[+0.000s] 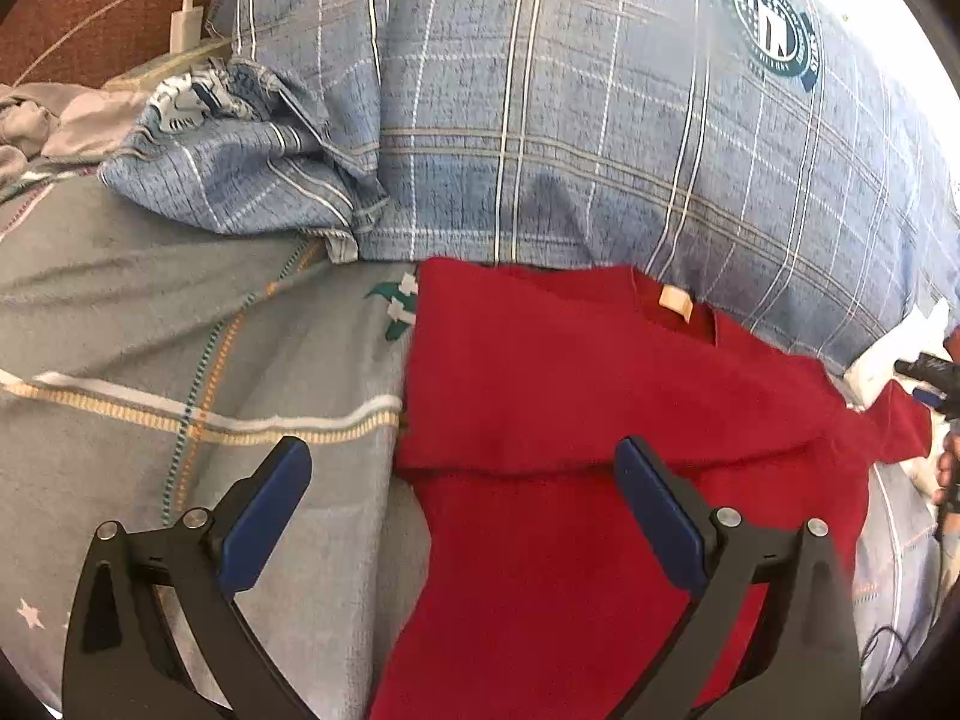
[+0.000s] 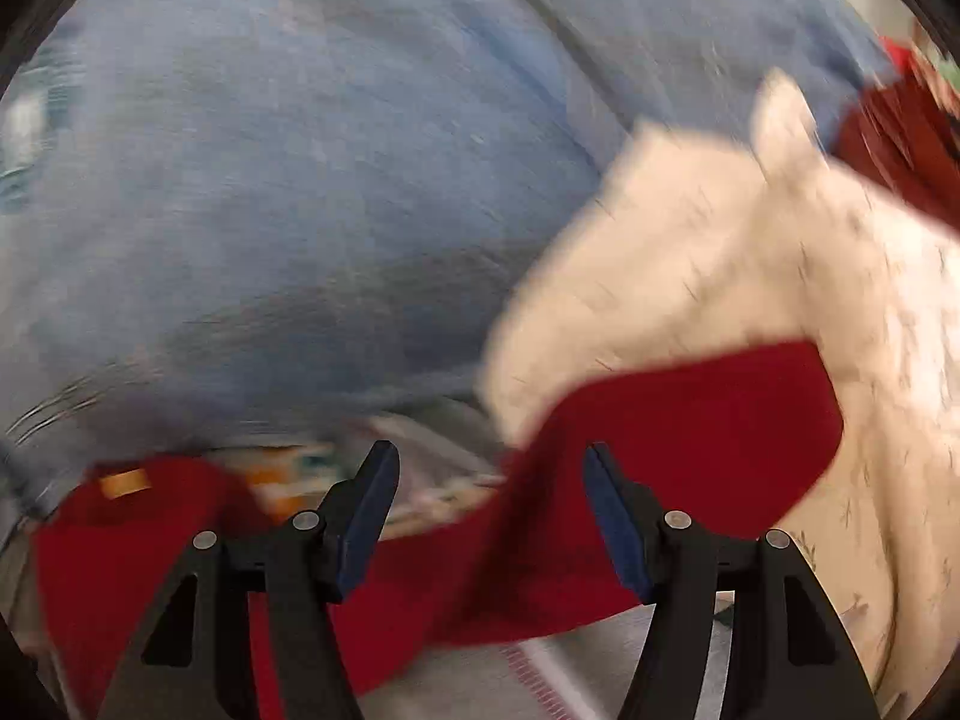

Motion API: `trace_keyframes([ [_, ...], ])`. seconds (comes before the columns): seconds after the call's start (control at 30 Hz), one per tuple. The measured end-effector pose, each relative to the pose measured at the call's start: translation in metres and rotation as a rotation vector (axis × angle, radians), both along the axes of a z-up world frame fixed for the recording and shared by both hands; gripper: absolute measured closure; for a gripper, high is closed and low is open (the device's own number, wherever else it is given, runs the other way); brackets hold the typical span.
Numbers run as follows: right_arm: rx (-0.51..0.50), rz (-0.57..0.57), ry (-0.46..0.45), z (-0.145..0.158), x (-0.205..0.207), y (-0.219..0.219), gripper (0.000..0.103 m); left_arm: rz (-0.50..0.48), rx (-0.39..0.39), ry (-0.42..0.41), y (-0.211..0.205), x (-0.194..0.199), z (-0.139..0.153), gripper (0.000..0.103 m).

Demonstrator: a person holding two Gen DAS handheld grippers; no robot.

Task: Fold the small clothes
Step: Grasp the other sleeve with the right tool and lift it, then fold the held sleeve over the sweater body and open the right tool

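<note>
A small red knitted garment point(image 1: 570, 420) is spread on the grey checked bedsheet point(image 1: 150, 330) below a blue plaid pillow point(image 1: 540, 120). The left gripper point(image 1: 462, 468) is held released above its left edge; the right gripper point(image 2: 489, 468), likewise released, is poised over a sleeve

A blue plaid pillow point(image 1: 570, 120) bearing a round green emblem point(image 1: 768, 24) is taken as landmark. Below it a grey checked bedsheet point(image 1: 180, 360) is spread. At its upper left a white charger point(image 1: 186, 30) with cable is seen. At its right a white speckled cloth point(image 2: 750, 276) is lying, blurred.
</note>
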State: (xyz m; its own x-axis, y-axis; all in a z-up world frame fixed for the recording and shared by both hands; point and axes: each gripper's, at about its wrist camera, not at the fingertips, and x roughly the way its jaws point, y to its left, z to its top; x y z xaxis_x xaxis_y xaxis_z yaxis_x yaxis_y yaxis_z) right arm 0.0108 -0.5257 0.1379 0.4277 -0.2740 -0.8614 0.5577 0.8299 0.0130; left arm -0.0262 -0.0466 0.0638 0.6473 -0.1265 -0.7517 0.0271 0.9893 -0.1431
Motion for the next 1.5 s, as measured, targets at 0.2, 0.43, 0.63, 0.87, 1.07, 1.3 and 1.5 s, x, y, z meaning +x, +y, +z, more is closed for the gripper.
trace_keyframes([
  [0.2, 0.051, -0.077, -0.013, -0.028, -0.001, -0.039, 0.091, -0.017, 0.010, 0.019, -0.007, 0.001, -0.006, 0.001],
  [0.43, 0.073, 0.232, -0.271, 0.065, -0.025, 0.021, 0.100, 0.030, -0.027, -0.030, 0.007, 0.005, 0.013, 0.001],
  [0.63, 0.106, 0.749, -0.330, 0.101, -0.052, 0.163, 0.100, 0.079, -0.071, -0.073, 0.020, 0.004, 0.028, 0.001],
  [0.87, 0.090, 0.952, -0.020, -0.004, -0.090, 0.238, 0.078, 0.042, -0.133, -0.035, 0.016, 0.005, 0.016, 0.001],
  [1.07, 0.118, 0.827, -0.078, 0.005, -0.106, 0.196, 0.053, -0.019, -0.159, -0.042, 0.005, 0.010, 0.014, 0.001],
  [1.3, 0.110, 0.615, -0.125, 0.006, -0.100, 0.139, 0.044, -0.040, -0.050, -0.019, -0.014, 0.044, -0.008, 0.001],
  [1.5, 0.029, 0.562, -0.116, -0.003, -0.086, 0.115, 0.042, -0.131, -0.109, 0.066, -0.032, 0.070, -0.020, 0.057],
])
